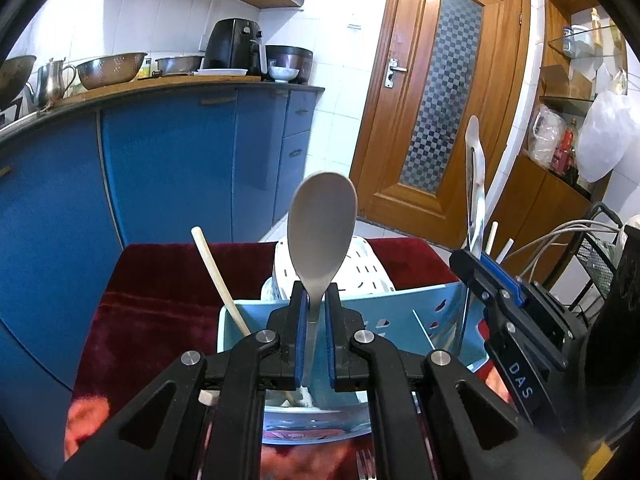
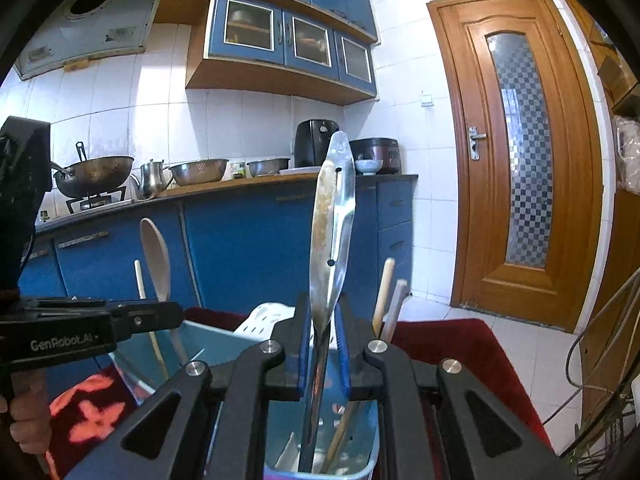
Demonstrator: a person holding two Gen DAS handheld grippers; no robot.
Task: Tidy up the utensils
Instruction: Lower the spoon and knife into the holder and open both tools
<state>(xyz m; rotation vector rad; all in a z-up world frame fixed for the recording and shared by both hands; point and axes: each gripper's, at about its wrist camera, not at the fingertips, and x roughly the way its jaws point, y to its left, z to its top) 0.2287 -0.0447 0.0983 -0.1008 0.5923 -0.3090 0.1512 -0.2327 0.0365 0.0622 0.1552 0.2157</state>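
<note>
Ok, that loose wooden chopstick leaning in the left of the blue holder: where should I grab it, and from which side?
Grip the wooden chopstick on its bare upper shaft, above the blue holder rim. Come from above and the left, pads across the shaft: it leans up-left, clear of the spoon held by the left hand-held gripper. Its lower end is hidden inside.

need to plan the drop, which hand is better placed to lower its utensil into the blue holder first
Left, probably: the left gripper holds its spoon right above the blue holder.
</note>
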